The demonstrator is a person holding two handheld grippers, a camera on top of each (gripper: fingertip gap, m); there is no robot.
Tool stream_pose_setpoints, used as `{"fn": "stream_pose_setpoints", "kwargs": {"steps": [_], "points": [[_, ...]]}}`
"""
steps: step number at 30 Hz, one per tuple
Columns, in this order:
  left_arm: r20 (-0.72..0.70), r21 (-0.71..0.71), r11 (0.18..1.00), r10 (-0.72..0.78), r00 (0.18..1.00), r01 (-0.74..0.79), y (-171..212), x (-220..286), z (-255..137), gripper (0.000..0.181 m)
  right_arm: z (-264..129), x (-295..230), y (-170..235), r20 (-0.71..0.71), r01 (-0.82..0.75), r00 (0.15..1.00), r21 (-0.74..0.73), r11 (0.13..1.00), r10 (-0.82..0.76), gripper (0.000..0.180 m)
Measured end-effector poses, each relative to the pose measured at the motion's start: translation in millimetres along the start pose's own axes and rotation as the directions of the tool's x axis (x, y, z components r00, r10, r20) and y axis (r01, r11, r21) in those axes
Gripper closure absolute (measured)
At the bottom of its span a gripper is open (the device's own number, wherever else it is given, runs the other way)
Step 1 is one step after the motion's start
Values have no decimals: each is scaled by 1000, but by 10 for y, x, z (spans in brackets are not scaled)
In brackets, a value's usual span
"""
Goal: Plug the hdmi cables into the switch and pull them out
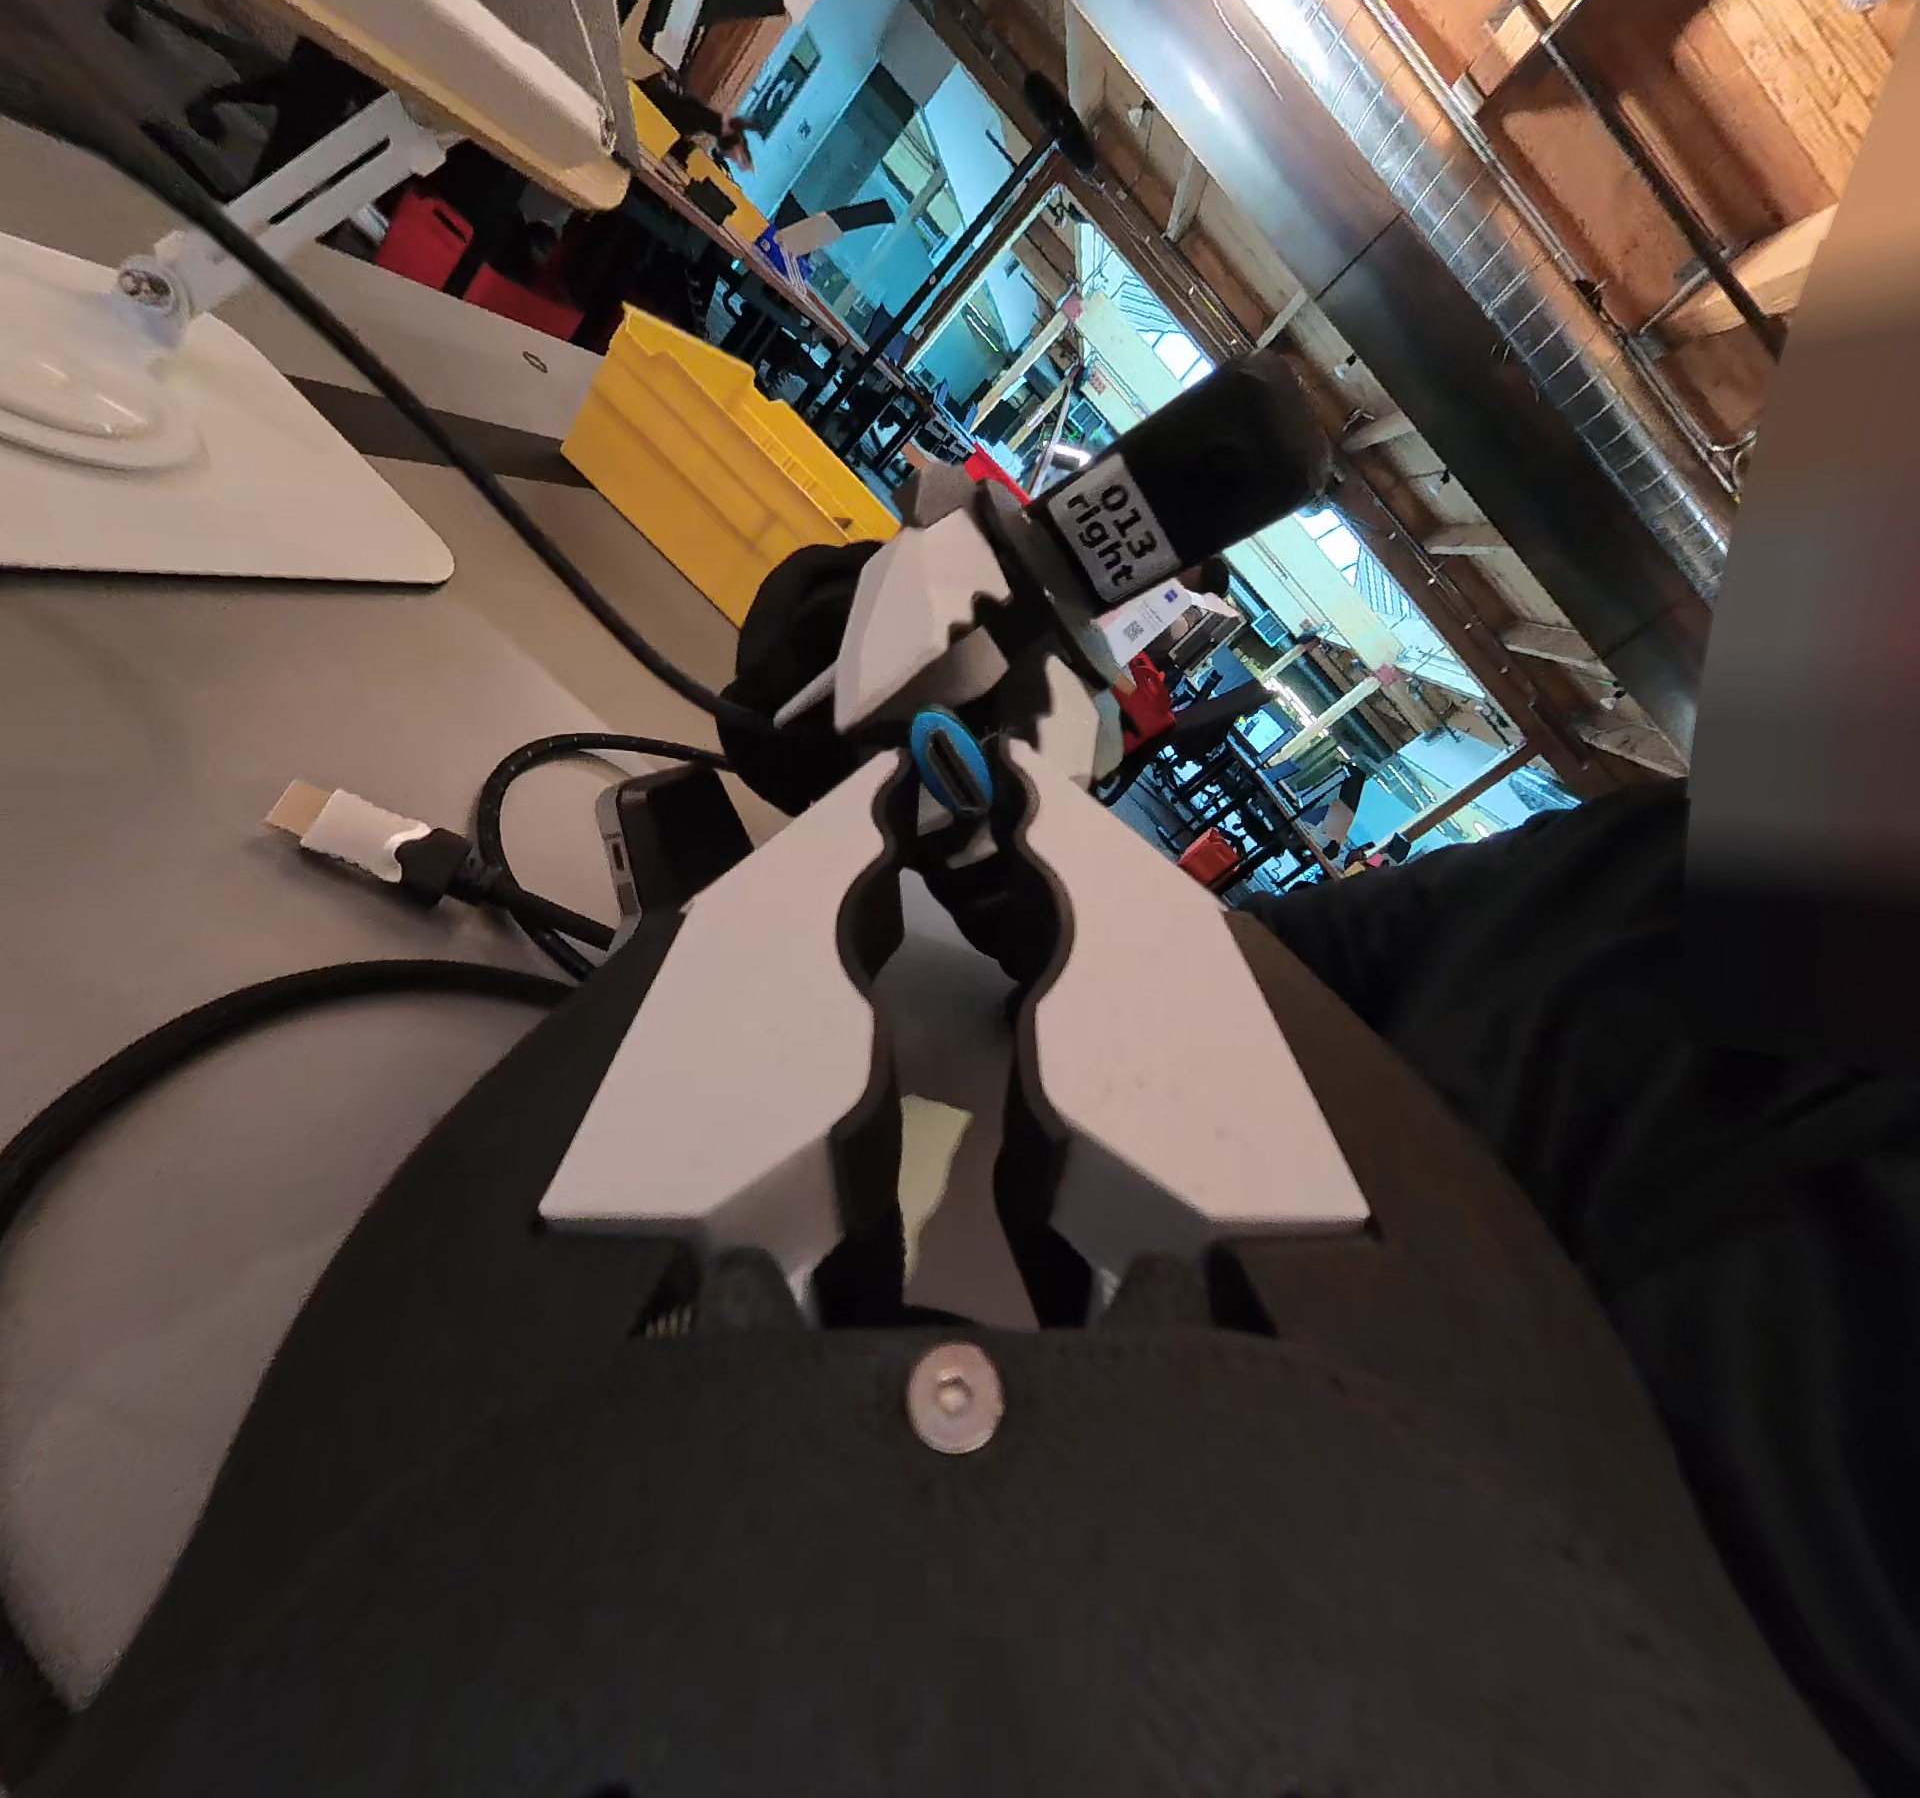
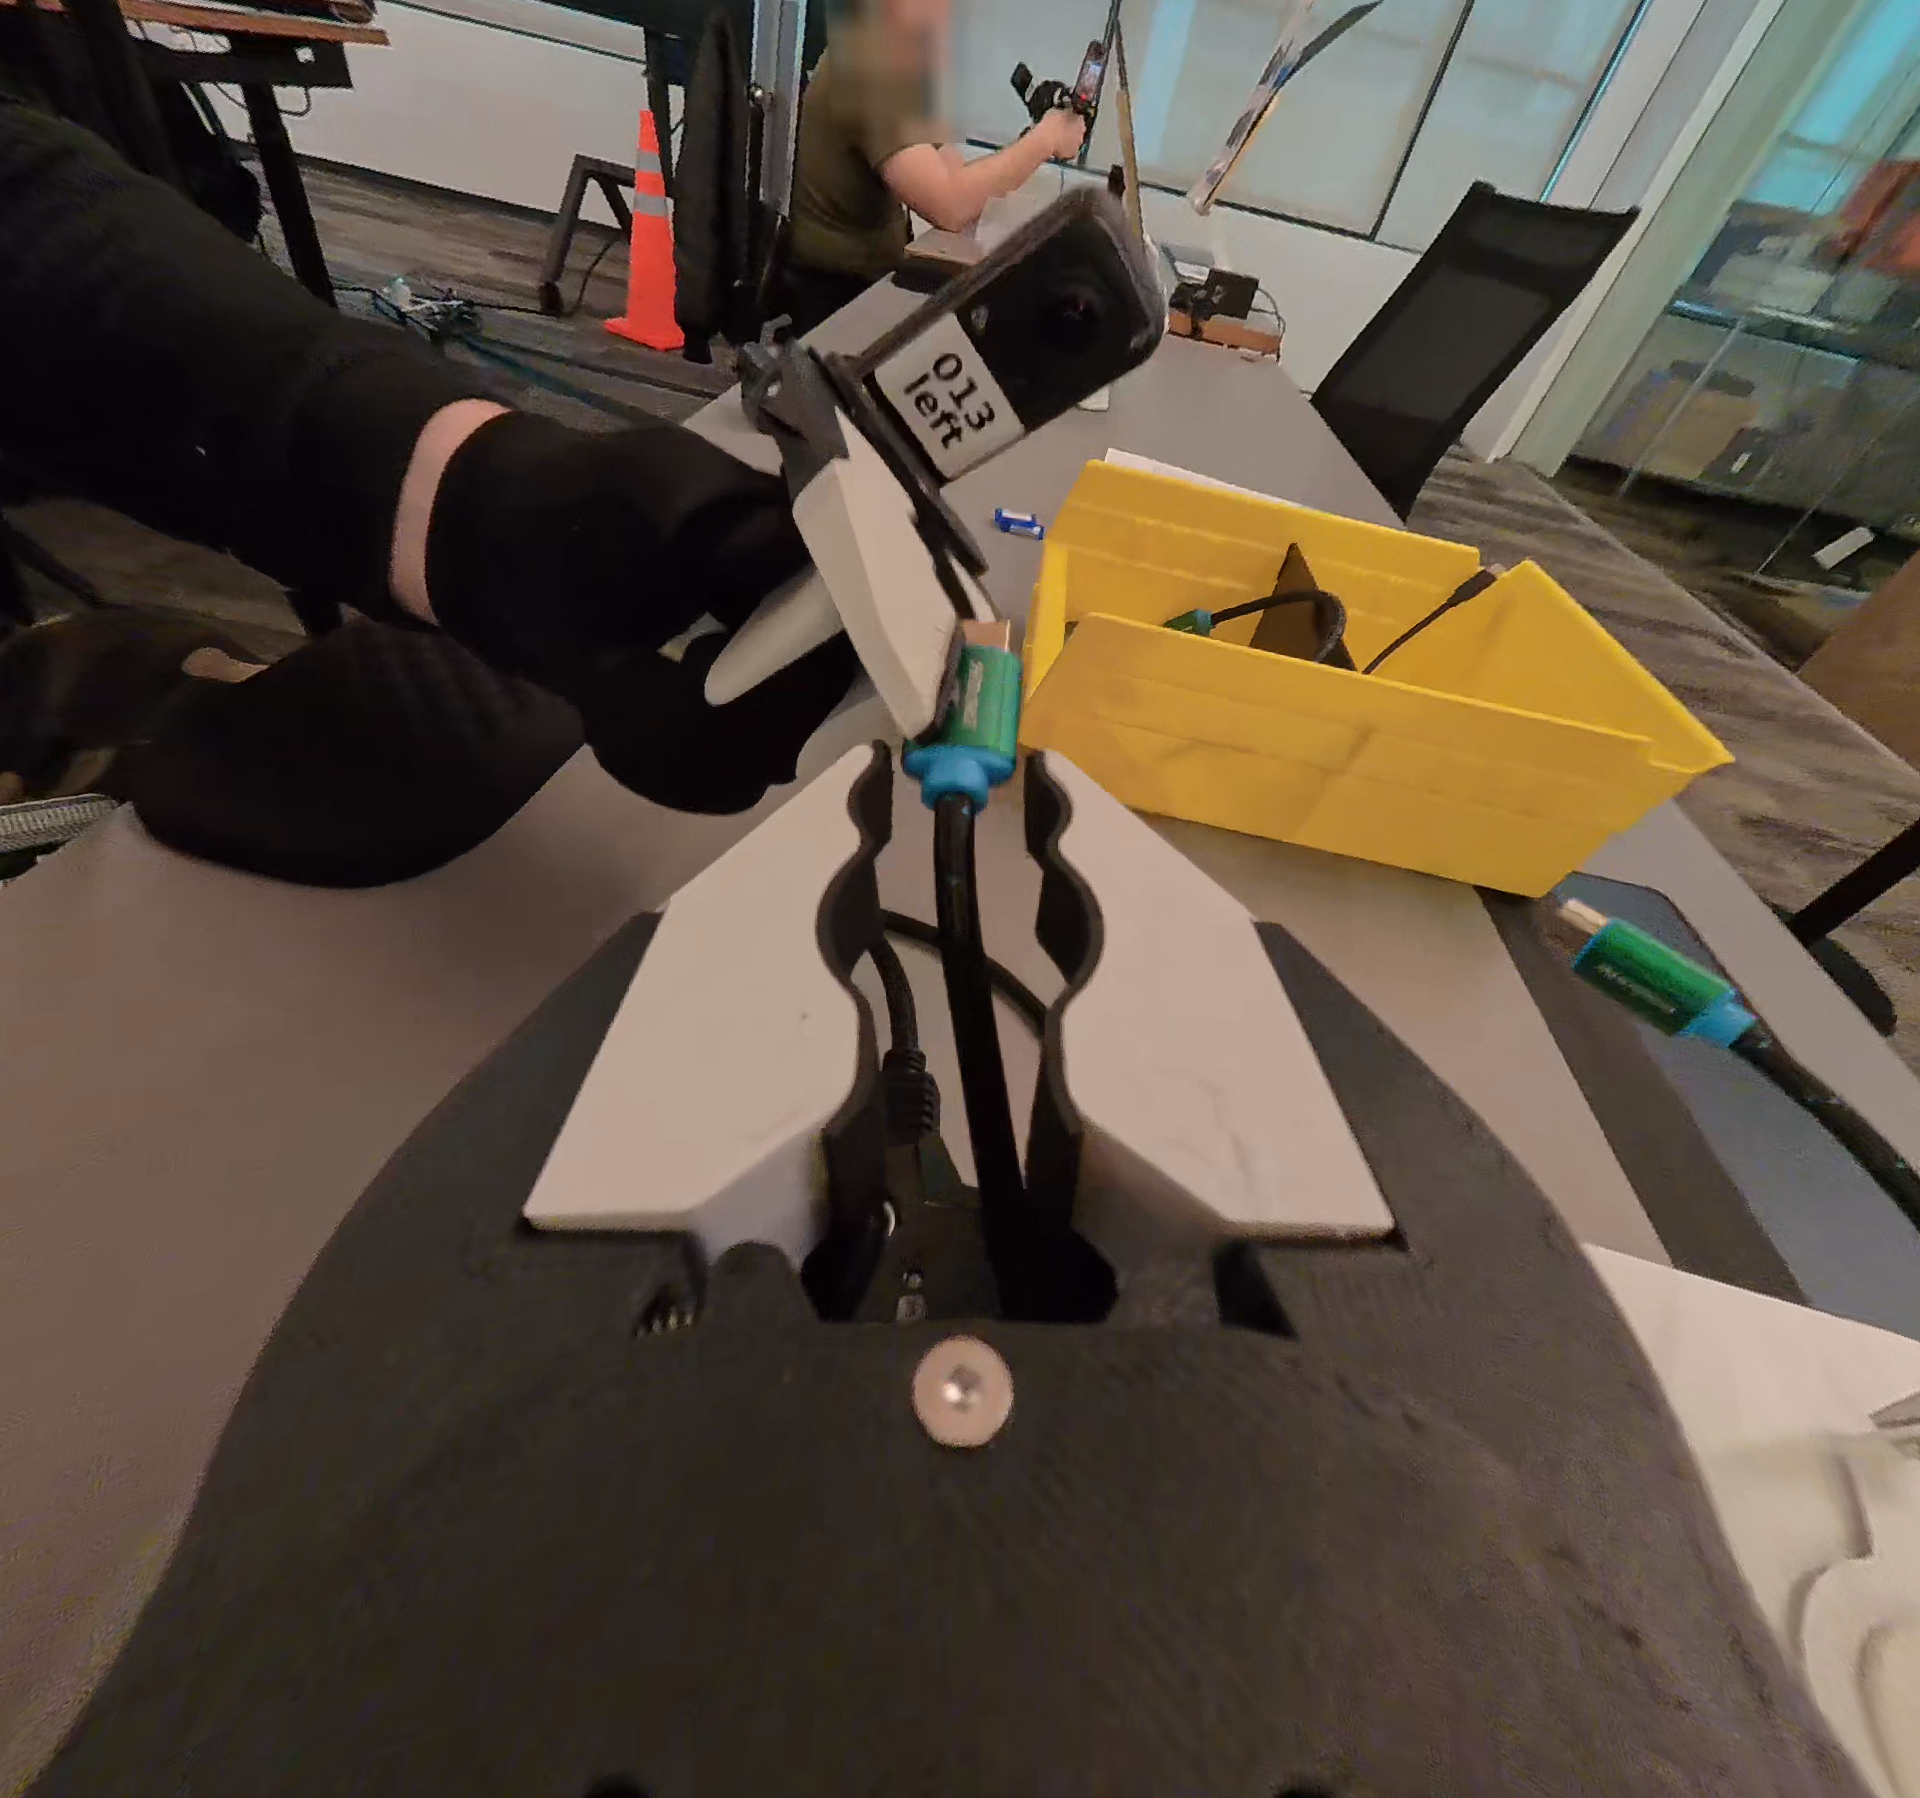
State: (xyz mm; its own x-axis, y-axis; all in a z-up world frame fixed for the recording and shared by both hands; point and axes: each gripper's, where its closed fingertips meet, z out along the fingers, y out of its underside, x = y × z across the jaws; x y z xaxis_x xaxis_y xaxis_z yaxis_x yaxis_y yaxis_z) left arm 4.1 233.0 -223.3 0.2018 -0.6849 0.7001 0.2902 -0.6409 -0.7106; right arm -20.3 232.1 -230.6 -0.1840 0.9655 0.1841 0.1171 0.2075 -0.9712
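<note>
A green HDMI plug with a blue collar [image 2: 977, 699] is held in the air above the grey table [image 2: 312, 969]. My left gripper [image 1: 956, 780] is shut on it; in the left wrist view the plug [image 1: 948, 759] shows end-on between the tips. My right gripper [image 2: 956, 769] is open, its tips on either side of the blue collar, and the plug's black cable [image 2: 966, 969] runs back between its fingers. A grey switch box [image 1: 629, 849] lies on the table. A white-and-black HDMI plug [image 1: 358, 836] lies loose beside it. A second green plug [image 2: 1652, 988] lies at the right.
A yellow bin [image 2: 1351, 740] holding cables stands just behind the grippers. A white monitor base [image 1: 208, 491] is on the left. Black cables [image 1: 260, 1010] loop over the table. A person sits at the far end of the table, with a black chair [image 2: 1455, 346] at the right. Less than 4 cm separates the two grippers' tips.
</note>
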Motion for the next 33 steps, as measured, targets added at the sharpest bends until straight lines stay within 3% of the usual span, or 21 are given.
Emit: {"fn": "stream_pose_setpoints", "kwargs": {"steps": [8,17,24,33], "points": [[-62,60,997,-42,997,46,-1,27,-10,168,-5,-9,-70,-67,127,990,4,992,-126,160],[-142,57,994,-84,986,93,8,46,24,166,-42,-25,-46,-51,163,985,-35,986,-165,161],[-77,11,997,-72,994,74,-19,-20,21,159,-57,-7,41,-51,222,972,-114,968,-229,161],[-45,27,998,-61,997,62,-61,-17,9,168,-71,47,-3,-77,217,971,-99,971,-225,160]]}}
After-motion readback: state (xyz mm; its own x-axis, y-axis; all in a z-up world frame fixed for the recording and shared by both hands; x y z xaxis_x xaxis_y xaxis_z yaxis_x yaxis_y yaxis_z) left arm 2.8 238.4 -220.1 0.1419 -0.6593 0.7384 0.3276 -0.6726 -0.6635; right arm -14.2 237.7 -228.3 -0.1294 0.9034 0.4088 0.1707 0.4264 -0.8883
